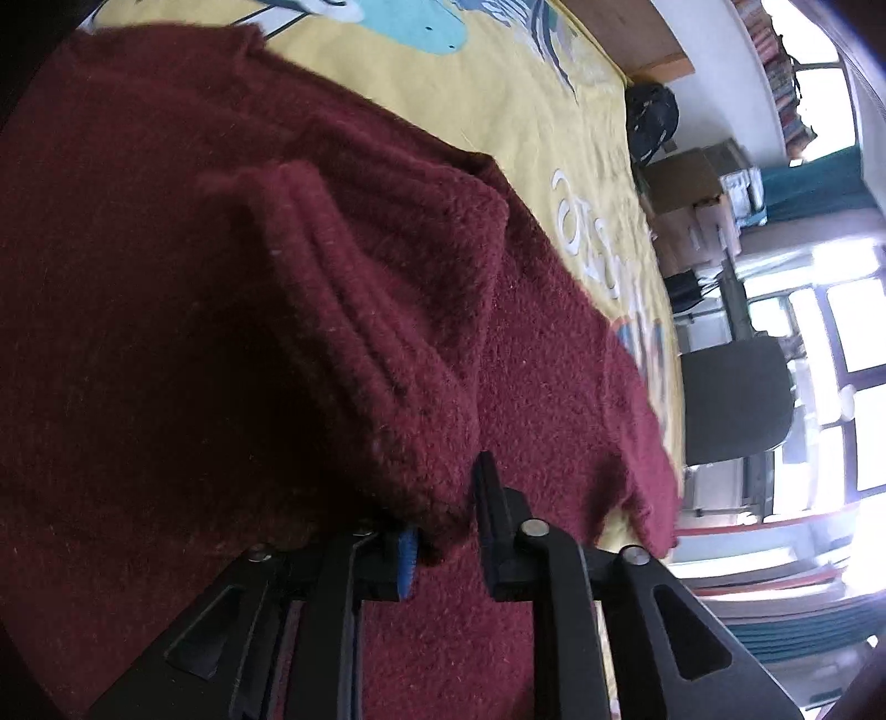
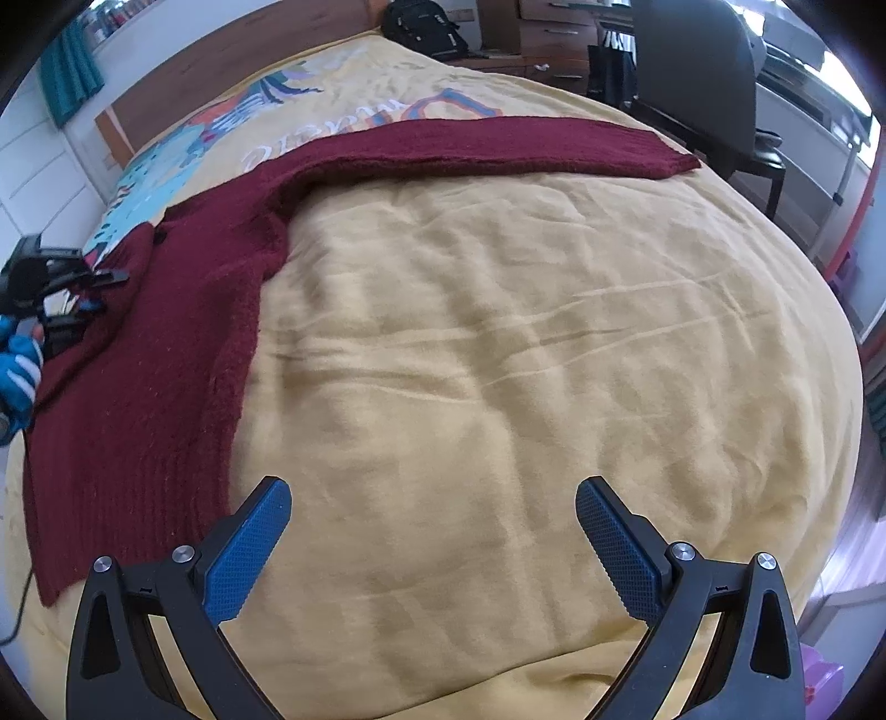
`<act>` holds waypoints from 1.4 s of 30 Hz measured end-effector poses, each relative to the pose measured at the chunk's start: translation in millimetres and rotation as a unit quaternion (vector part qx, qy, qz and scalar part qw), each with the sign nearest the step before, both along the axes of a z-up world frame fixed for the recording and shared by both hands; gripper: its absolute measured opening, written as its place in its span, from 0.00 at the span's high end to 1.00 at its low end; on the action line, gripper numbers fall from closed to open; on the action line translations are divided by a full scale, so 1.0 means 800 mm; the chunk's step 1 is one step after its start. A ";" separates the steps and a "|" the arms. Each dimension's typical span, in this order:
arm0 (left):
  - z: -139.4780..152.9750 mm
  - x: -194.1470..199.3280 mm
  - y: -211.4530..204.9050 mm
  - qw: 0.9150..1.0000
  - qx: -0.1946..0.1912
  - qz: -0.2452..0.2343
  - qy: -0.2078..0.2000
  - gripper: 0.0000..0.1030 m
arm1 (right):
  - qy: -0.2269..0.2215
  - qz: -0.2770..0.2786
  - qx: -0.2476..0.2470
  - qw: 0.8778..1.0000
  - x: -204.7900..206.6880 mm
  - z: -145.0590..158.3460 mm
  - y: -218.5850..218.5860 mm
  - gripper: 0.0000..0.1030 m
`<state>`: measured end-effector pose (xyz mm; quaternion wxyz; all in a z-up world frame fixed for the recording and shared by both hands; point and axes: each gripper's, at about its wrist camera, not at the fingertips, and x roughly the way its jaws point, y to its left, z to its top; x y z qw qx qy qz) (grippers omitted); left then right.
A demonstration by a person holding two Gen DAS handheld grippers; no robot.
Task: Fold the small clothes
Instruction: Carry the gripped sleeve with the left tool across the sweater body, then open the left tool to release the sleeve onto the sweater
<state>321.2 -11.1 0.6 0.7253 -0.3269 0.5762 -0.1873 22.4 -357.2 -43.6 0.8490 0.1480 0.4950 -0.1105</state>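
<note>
A dark red knit sweater (image 2: 183, 310) lies on a yellow bedspread (image 2: 498, 343), body at the left and one sleeve (image 2: 498, 144) stretched to the far right. My left gripper (image 1: 443, 515) is shut on a folded ribbed edge of the sweater (image 1: 354, 310) and lifts it above the rest of the garment. It also shows at the far left of the right wrist view (image 2: 83, 282), at the sweater's edge. My right gripper (image 2: 432, 537) is open and empty, over bare bedspread to the right of the sweater's hem.
The bedspread carries printed pictures and lettering (image 2: 332, 127) near the headboard (image 2: 232, 61). A black backpack (image 2: 426, 27) and a black office chair (image 2: 698, 77) stand beyond the bed. Boxes (image 1: 698, 194) and windows (image 1: 830, 343) lie past the bed's edge.
</note>
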 end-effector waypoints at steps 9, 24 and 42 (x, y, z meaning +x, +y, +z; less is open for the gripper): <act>0.015 0.013 0.052 0.996 -0.013 0.086 -0.007 0.61 | -0.002 -0.002 0.000 1.000 -0.001 0.003 -0.002 0.00; 0.043 -0.012 -0.047 0.992 0.038 -0.046 -0.110 0.93 | -0.005 -0.008 -0.007 1.000 -0.007 0.008 -0.006 0.00; 0.037 -0.063 -0.150 0.950 0.164 -0.212 -0.160 0.52 | -0.002 -0.009 -0.010 1.000 -0.009 0.009 -0.003 0.00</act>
